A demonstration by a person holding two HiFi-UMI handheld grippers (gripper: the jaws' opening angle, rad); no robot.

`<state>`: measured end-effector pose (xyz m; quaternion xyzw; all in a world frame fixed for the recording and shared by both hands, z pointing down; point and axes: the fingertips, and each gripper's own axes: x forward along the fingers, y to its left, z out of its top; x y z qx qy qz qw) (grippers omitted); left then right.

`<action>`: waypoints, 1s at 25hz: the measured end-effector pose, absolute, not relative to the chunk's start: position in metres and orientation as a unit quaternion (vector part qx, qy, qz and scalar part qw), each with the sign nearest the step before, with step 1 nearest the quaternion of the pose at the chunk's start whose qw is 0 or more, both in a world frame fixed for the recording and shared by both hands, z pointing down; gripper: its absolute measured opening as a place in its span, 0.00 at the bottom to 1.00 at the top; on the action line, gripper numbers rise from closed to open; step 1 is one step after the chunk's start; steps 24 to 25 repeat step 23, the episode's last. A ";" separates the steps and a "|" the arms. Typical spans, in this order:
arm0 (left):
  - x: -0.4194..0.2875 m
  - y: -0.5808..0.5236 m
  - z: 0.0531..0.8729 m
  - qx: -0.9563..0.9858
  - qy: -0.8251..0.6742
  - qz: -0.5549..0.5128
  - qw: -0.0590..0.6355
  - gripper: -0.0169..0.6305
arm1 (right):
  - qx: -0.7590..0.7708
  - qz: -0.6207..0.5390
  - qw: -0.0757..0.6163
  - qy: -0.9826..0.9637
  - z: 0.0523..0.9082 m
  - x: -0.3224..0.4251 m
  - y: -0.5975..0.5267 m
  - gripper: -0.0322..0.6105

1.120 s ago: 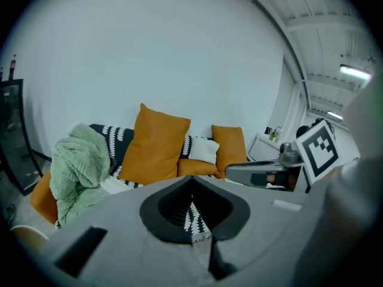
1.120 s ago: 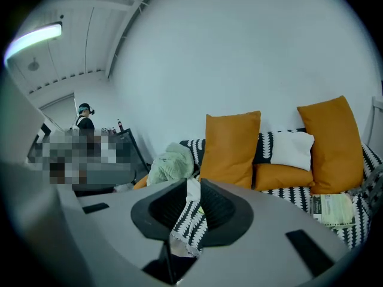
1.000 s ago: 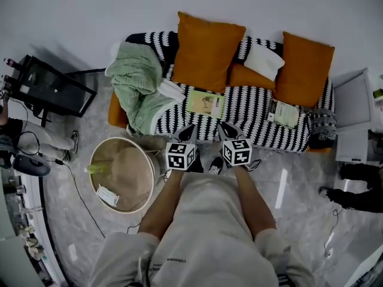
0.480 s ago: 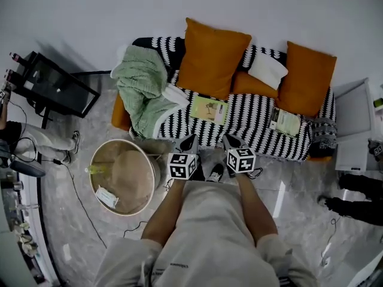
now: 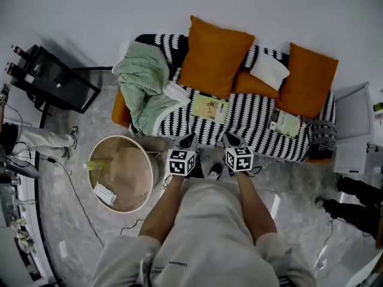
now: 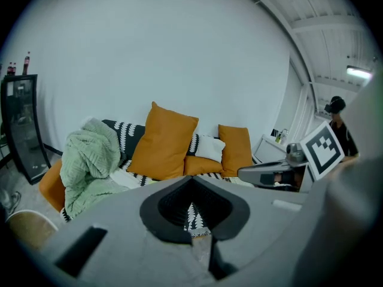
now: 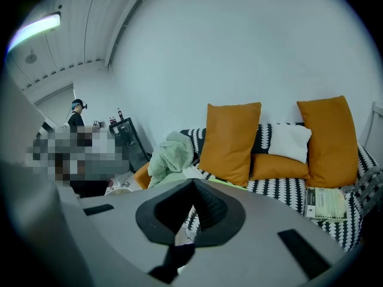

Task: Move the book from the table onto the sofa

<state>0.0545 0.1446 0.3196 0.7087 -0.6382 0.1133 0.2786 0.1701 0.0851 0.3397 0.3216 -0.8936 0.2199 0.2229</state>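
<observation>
A green-covered book (image 5: 209,107) lies flat on the striped sofa seat (image 5: 242,115), in front of the big orange cushion (image 5: 214,55). A second printed booklet (image 5: 285,122) (image 7: 326,203) rests further right on the seat. My left gripper (image 5: 188,139) (image 6: 191,184) and right gripper (image 5: 230,138) (image 7: 193,187) hover side by side just before the sofa's front edge, below the book. Both are shut, with nothing between the jaws. The right gripper's marker cube (image 6: 323,150) shows in the left gripper view.
A round wooden table (image 5: 91,178) stands at left, bearing a tan cloth (image 5: 128,172) and a white card (image 5: 106,194). A green blanket (image 5: 143,79) is heaped on the sofa's left end. A black shelf (image 5: 54,82) is far left, a white cabinet (image 5: 353,124) right. Bystanders' legs (image 5: 359,208) are nearby.
The head view has shifted a little, so the sofa sits slightly lower and further right in the picture. Both grippers stay side by side in front of the sofa.
</observation>
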 end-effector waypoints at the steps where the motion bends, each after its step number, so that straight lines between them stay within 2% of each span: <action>1: 0.054 0.144 0.320 0.708 -0.638 0.113 0.280 0.04 | 0.323 0.218 0.223 -0.893 0.340 0.171 0.084 0.06; 25: 0.050 0.128 0.313 0.710 -0.642 0.086 0.277 0.04 | 0.335 0.233 0.254 -0.877 0.355 0.196 0.076 0.06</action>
